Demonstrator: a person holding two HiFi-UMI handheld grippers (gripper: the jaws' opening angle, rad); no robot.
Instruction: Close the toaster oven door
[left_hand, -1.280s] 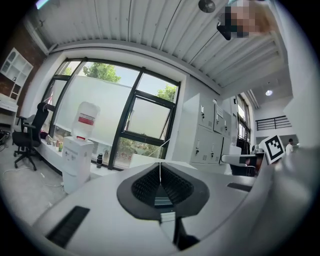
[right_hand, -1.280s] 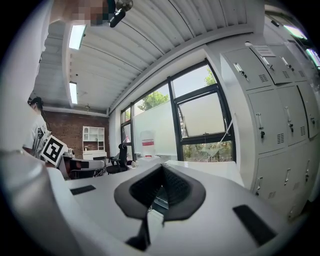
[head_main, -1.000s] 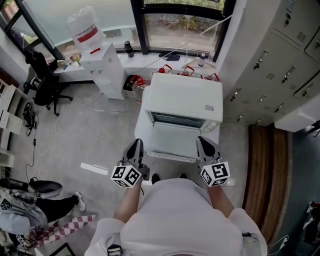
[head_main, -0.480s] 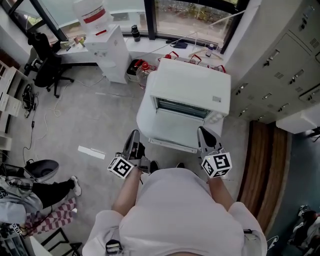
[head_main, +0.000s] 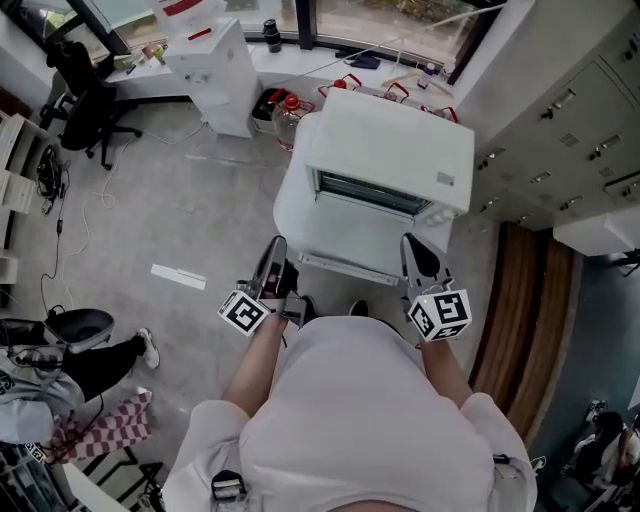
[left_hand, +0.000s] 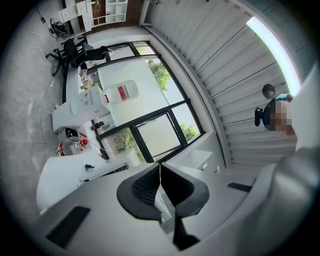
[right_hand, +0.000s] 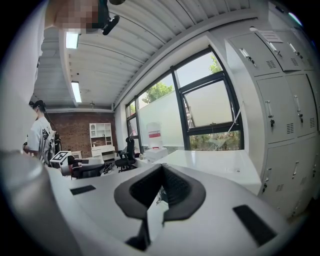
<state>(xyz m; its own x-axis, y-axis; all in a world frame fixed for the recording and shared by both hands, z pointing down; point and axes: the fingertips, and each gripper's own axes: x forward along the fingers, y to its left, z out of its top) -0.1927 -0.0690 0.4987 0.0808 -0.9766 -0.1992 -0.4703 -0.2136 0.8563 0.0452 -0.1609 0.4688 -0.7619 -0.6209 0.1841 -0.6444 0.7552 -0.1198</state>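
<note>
The white toaster oven stands on the floor in front of me. Its door lies folded down and open, and the dark opening shows above it. My left gripper is shut and empty, its tip just off the door's left front corner. My right gripper is also shut and empty, by the door's right front corner. Whether either one touches the door I cannot tell. In the left gripper view the left gripper has its pads together. The right gripper looks over the oven's white top.
A water dispenser and red-capped bottles stand behind the oven on the left. Grey lockers line the right side, with a wooden floor strip below them. An office chair and a seated person are at the left.
The left gripper has rolled about its own axis and dropped slightly beside the door. The head view has shifted, so the oven sits higher. The door stays open and both grippers stay shut.
</note>
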